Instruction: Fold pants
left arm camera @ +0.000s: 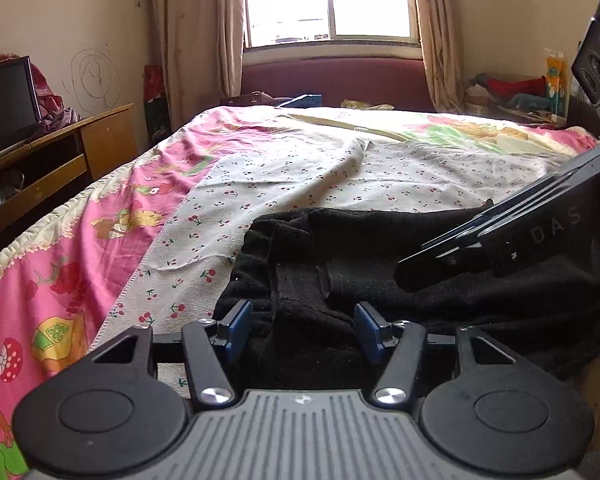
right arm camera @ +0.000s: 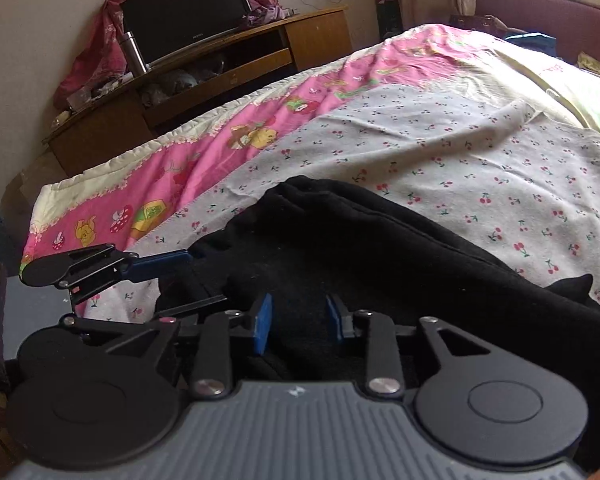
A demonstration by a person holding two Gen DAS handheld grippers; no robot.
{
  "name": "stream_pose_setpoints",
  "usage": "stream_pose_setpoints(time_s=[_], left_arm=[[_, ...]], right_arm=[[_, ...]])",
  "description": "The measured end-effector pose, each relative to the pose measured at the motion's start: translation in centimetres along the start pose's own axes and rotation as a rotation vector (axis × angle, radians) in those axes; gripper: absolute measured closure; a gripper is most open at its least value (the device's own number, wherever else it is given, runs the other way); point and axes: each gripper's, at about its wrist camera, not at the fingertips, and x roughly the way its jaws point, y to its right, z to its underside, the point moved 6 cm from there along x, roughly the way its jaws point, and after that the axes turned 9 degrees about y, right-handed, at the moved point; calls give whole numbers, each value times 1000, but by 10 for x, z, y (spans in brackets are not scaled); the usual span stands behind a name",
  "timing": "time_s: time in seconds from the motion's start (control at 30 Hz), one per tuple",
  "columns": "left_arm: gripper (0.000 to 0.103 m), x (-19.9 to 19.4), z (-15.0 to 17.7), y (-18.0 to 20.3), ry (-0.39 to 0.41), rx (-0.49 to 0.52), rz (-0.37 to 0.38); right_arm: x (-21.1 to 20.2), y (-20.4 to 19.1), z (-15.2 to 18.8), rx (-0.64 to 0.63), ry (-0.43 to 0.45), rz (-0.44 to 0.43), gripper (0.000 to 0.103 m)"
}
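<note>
From the left wrist view, looking along the left gripper (left arm camera: 302,330), with its blue fingers (left arm camera: 236,330) standing apart and pressing on nothing. Hovering just over the near edge of the black pants (left arm camera: 380,264), cloth lying below and between the fingers but not being pinched. Pants lying bunched on a white cherry-print sheet (left arm camera: 300,184), itself spread over a pink cartoon quilt (left arm camera: 72,260) on the bed. Reaching in from the right, the right gripper (left arm camera: 460,246), seen side-on over the pants, its gap not being readable from this side. Beyond the bed, showing a bright window (left arm camera: 328,0) with curtains, a wooden TV stand (left arm camera: 80,148) and a dark screen (left arm camera: 6,104) at the left.

From the right wrist view, looking along the right gripper (right arm camera: 298,322), fingers (right arm camera: 262,326) parted with black cloth beneath them, gripping nothing. Pants (right arm camera: 360,248) stretching from lower left toward the right edge across the cherry sheet (right arm camera: 460,152). Entering at the left, the left gripper (right arm camera: 180,280), its fingers spread at the pants' edge, one blue finger touching the cloth. Behind, standing against the wall, the TV stand (right arm camera: 228,64) with the screen (right arm camera: 184,8) and a metal flask (right arm camera: 134,52).
</note>
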Motion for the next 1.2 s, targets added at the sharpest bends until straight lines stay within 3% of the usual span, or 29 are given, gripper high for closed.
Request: stream_pose_setpoints(time_s=[0.1, 0.23, 0.3, 0.33, 0.37, 0.57, 0.67, 0.8, 0.9, 1.03, 1.2], left_arm=[[31, -7, 3, -2, 14, 30, 24], [29, -4, 10, -9, 8, -4, 45], [29, -1, 13, -10, 13, 1, 47], [29, -1, 13, -10, 18, 5, 49], [28, 0, 13, -10, 24, 10, 51], [27, -1, 17, -16, 37, -24, 74], [27, -3, 18, -17, 34, -20, 74], [27, -10, 20, -19, 18, 2, 59], [27, -16, 20, -23, 10, -17, 57], [27, -29, 0, -21, 62, -54, 87], [27, -27, -26, -14, 112, -61, 64]], right_arm=[[17, -22, 3, -83, -19, -24, 67], [43, -25, 8, -154, -53, 47, 67], [45, -24, 12, -170, -40, 82, 82], [45, -23, 11, -150, -39, 95, 98], [41, -22, 8, -103, -34, 103, 99], [13, -52, -29, -32, 77, 41, 99], [26, -73, -33, -103, 110, 33, 99], [70, -53, 1, -6, -34, 31, 98], [70, -51, 5, 39, -2, 11, 92], [54, -44, -8, 105, 45, -23, 71], [-2, -25, -19, 106, 160, 17, 71]])
